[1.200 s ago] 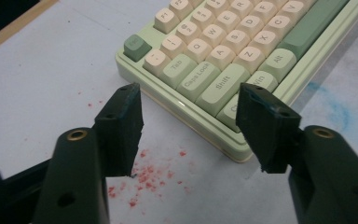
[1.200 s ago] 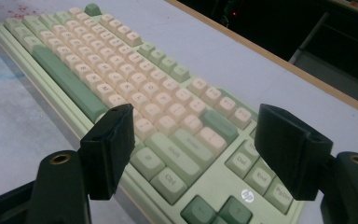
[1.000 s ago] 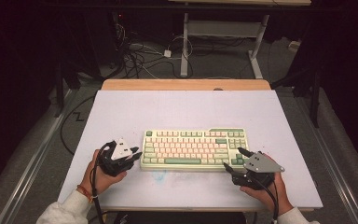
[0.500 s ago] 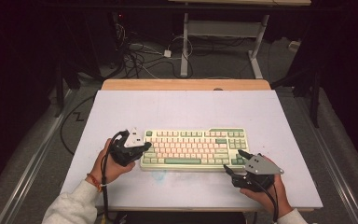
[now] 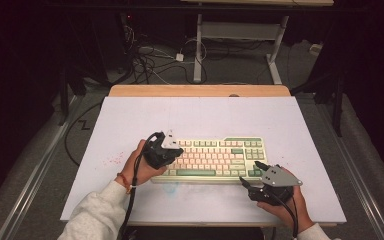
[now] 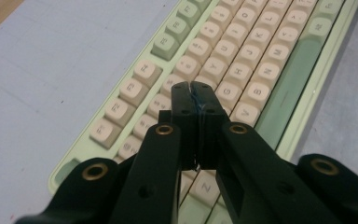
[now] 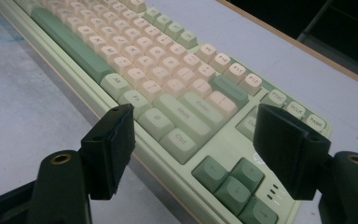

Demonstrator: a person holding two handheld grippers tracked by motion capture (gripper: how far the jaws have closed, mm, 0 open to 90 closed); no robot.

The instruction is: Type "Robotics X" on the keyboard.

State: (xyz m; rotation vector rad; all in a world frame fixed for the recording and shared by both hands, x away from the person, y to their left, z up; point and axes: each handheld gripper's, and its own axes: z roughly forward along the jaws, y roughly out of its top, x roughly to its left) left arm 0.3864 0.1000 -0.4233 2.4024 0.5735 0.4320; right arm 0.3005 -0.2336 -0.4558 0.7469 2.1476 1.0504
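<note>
Nearby, bare white table (image 5: 130, 120); pale-green keyboard (image 5: 215, 157) with cream keys. Left gripper (image 5: 176, 148) closed empty over keys; right gripper (image 5: 247, 172) gaping, astride the corner.

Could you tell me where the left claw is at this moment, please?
In the high view the left claw hangs over the left end of the keyboard, shut. Its own view shows its tips above the letter keys, near G.

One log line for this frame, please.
left gripper: shut, empty, over keyboard left half | right gripper: open, empty, at keyboard's right front corner | keyboard: flat on table
</note>
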